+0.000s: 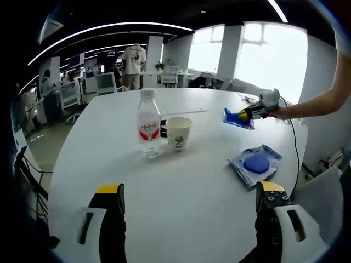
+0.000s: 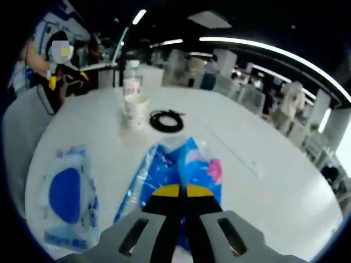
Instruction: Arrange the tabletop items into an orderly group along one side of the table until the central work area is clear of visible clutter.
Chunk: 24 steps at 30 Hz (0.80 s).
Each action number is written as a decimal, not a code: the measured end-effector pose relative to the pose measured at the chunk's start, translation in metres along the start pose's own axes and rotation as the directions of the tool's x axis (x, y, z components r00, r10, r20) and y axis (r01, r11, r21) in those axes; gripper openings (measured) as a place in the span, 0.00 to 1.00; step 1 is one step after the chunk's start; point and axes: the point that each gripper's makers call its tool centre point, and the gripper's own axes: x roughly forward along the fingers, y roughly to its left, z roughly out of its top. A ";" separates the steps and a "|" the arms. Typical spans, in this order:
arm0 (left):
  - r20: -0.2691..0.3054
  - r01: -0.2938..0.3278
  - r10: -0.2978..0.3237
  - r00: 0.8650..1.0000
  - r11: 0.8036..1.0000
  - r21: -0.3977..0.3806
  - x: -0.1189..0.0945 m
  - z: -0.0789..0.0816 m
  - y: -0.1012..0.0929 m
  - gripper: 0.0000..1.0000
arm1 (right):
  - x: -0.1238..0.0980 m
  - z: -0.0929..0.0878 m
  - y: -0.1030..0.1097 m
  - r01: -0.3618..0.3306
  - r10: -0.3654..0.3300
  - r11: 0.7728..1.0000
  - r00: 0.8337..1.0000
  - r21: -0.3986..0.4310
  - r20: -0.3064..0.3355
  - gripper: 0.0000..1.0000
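On the round white table (image 1: 164, 219) stand a clear water bottle (image 1: 148, 123) with a red label and a paper cup (image 1: 178, 133) side by side. A clear packet holding a blue disc (image 1: 255, 164) lies flat to their right. My left gripper (image 1: 191, 193) hovers over the near edge, open wide with nothing between its jaws. My right gripper (image 2: 181, 189) is shut on a blue plastic packet (image 2: 189, 159), lifted just above the table. In the left gripper view the right gripper (image 1: 245, 115) holds that packet (image 1: 238, 119) at the far right. The disc packet (image 2: 66, 194), bottle (image 2: 131, 81) and cup (image 2: 135, 112) also appear in the right gripper view.
A coiled black cable (image 2: 166, 120) lies on the table beside the cup. A person's bare arm (image 1: 318, 104) reaches in from the right. Office desks, chairs and a standing person (image 1: 133, 63) are beyond the far edge. A grey chair back (image 2: 24, 126) stands at the table's side.
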 end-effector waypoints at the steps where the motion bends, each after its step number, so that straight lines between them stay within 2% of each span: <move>1: -0.001 0.000 0.000 1.000 1.000 0.002 0.001 0.000 -0.001 1.00 | -0.002 0.000 -0.001 -0.009 0.009 1.000 1.000 -0.004 0.005 0.00; 6: 0.000 0.005 -0.005 1.000 1.000 0.011 0.003 0.002 -0.005 1.00 | -0.008 -0.009 0.003 -0.083 0.083 0.994 0.997 -0.078 -0.010 0.00; 13: -0.005 -0.013 0.013 1.000 1.000 0.020 0.002 0.003 -0.003 1.00 | -0.020 -0.022 0.000 -0.155 0.154 0.978 0.988 -0.139 -0.015 0.00; 18: -0.008 -0.023 0.023 1.000 0.999 0.028 0.001 0.006 0.000 1.00 | -0.026 -0.026 -0.007 -0.183 0.184 0.972 0.983 -0.147 -0.005 0.00; 24: -0.013 -0.037 0.038 0.999 0.999 0.039 0.002 0.009 0.005 1.00 | -0.029 -0.034 -0.016 -0.241 0.242 0.952 0.970 -0.189 -0.021 0.00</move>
